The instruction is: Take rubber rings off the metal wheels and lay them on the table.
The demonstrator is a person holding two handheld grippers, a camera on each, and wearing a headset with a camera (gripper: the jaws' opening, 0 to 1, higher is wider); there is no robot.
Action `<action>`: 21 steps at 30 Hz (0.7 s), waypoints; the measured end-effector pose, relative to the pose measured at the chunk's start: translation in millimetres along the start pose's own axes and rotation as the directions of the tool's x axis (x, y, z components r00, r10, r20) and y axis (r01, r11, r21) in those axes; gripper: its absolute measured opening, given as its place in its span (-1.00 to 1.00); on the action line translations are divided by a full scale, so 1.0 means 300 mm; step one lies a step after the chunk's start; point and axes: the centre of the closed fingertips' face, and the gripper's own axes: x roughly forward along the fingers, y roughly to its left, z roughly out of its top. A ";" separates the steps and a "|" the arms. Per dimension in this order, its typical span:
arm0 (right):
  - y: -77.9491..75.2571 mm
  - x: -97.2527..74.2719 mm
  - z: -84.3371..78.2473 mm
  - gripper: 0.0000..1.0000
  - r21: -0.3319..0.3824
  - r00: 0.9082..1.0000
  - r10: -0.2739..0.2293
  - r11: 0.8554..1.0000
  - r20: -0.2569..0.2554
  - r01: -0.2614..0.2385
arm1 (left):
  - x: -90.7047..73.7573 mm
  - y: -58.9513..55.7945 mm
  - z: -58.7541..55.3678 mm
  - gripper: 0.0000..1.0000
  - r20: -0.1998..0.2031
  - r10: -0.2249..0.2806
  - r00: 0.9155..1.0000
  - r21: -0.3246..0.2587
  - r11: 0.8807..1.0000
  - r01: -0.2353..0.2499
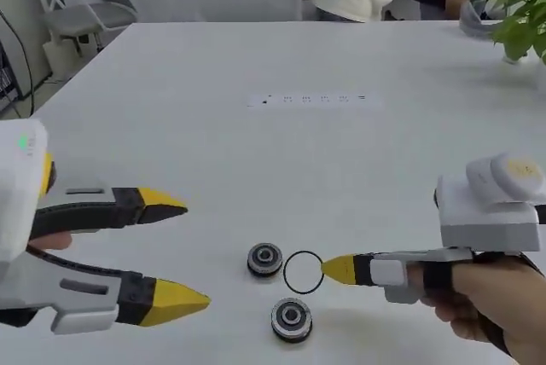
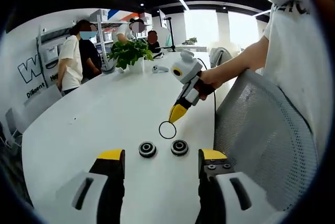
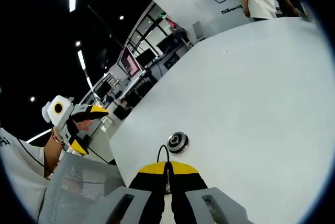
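A wide white table fills the frame. At lower centre, two metal wheels lie flat on it, one up and to the left of the other. A thin black rubber ring is just right of the upper wheel. Flush sockets sit at upper middle and a potted plant at upper right.

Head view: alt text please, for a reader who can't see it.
The right gripper, jaws shut, pinches a black rubber ring by its edge beside a metal wheel, with a second wheel nearer the viewer, on a white table. The left gripper hangs open at the left.
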 end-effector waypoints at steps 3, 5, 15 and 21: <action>-0.003 -0.012 0.012 -1.00 0.003 1.000 -0.007 1.000 0.020 0.007 | -0.028 0.007 -0.024 0.12 -0.010 0.029 1.000 -0.007 1.000 -0.029; -0.001 -0.021 0.023 -1.00 0.018 0.999 -0.002 1.000 0.040 0.001 | -0.046 0.008 -0.034 0.15 -0.008 0.047 0.999 -0.022 0.999 -0.047; 0.003 -0.063 0.077 -1.00 0.055 0.992 -0.014 0.998 0.123 0.007 | -0.109 0.023 -0.100 0.22 -0.014 0.118 0.993 -0.097 0.988 -0.119; 0.025 -0.082 0.113 -1.00 0.063 0.986 -0.003 0.998 0.165 -0.008 | -0.125 0.025 -0.137 0.23 -0.006 0.165 0.986 -0.153 0.975 -0.163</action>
